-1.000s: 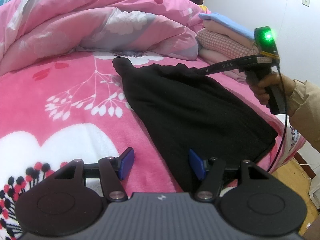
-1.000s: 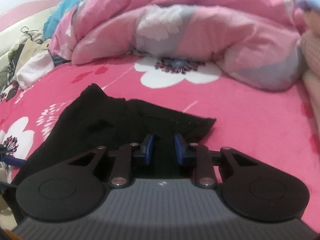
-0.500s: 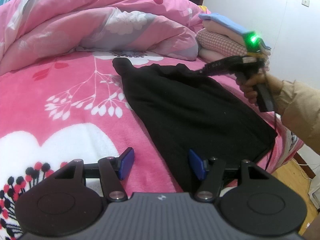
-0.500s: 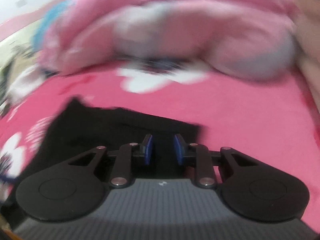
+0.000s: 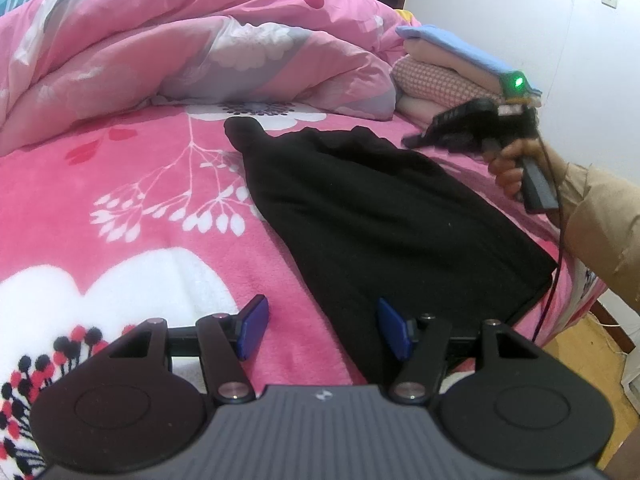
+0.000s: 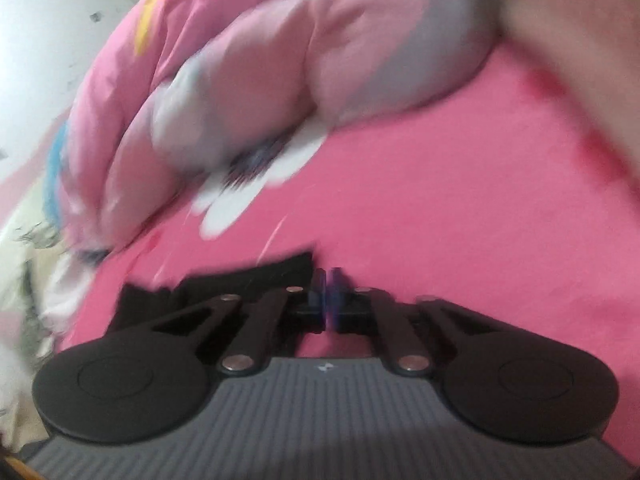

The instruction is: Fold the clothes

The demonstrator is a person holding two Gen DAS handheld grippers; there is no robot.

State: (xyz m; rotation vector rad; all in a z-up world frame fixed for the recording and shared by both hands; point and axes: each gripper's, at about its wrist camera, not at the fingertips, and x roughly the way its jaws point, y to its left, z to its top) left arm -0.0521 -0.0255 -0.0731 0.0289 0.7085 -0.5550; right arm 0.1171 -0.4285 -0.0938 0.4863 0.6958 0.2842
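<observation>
A black, soft knit garment (image 5: pixel 384 216) is lying flat on the bed, on a fuzzy bright-pink fleece blanket (image 5: pixel 120 184) printed with white flowers and branches. Its narrow end is pointing toward a rumpled pale-pink floral quilt (image 5: pixel 192 40) heaped at the far side; its wide end is reaching the bed's near right edge, above a strip of wooden floor (image 5: pixel 580 344).

A folded stack of clothes (image 5: pixel 448 72), blue on top and pink check beneath, is sitting on the bed just beyond the garment's far right corner. Open blanket is stretching wide to the garment's left.

The left claw (image 5: pixel 322 326) is hovering low over the garment's near left edge, blue pads (image 5: pixel 254 326) spread apart with nothing pinched; one pad is over blanket, the other over black cloth.

The right claw (image 6: pixel 327 294), gripped by a hand (image 5: pixel 516 164) in a tan sleeve (image 5: pixel 604 220), is closing, its pads nearly pressed together. In its own blurred view the pads are sitting just beside the garment's far corner; whether any cloth is caught between them, cannot tell.
</observation>
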